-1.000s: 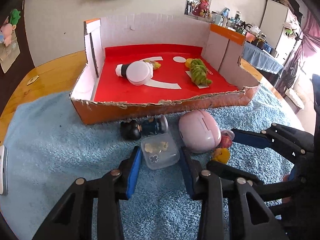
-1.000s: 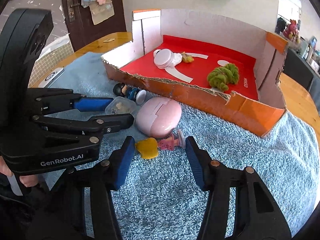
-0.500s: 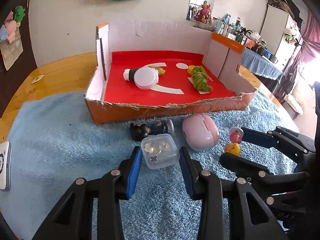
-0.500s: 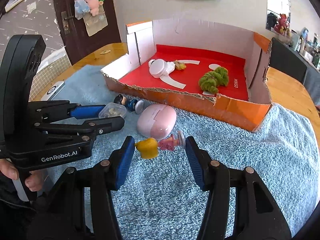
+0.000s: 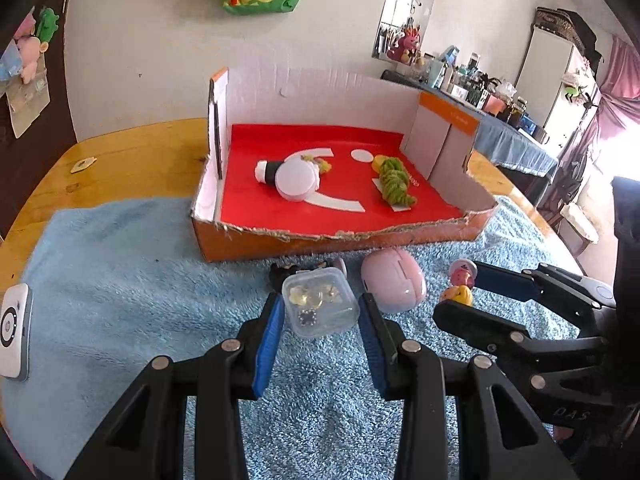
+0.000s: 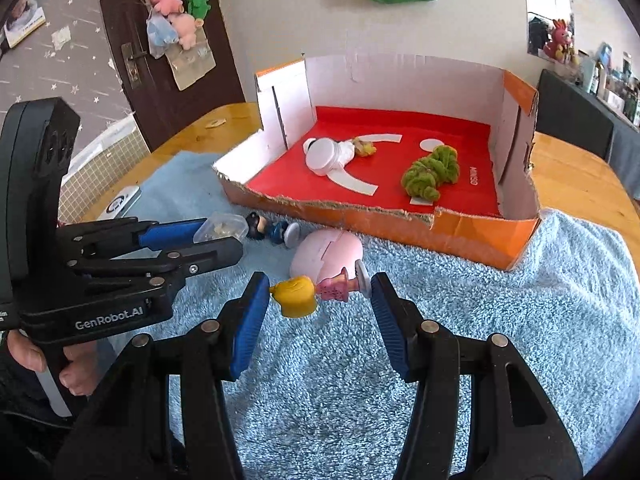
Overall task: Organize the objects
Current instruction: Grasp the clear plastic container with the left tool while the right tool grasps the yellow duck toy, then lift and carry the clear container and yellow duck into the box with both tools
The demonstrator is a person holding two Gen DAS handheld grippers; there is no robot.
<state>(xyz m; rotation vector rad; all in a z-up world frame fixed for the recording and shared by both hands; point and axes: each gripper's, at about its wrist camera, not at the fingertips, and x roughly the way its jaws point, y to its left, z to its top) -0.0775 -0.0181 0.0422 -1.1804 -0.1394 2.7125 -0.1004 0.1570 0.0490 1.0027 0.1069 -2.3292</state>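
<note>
My left gripper [image 5: 320,316] is shut on a small clear plastic box [image 5: 319,307] of trinkets, lifted off the blue towel [image 5: 120,280]. My right gripper [image 6: 320,296] is shut on a small doll with yellow hair and a pink dress [image 6: 316,292], also lifted. A pink egg-shaped case [image 6: 326,254] and a dark-haired doll [image 6: 272,228] lie on the towel in front of the cardboard box [image 6: 400,228]. In the box's red bottom lie a white-hatted doll [image 5: 290,178] and a green fuzzy toy [image 5: 394,182].
A white device [image 5: 14,330] lies at the towel's left edge. The towel covers a round wooden table [image 5: 132,156]. A wall stands behind the box, a door with plush toys [image 6: 172,20] at the left.
Both grippers have risen and pulled back from the box. The clear box and the yellow-haired doll have come up off the towel with them.
</note>
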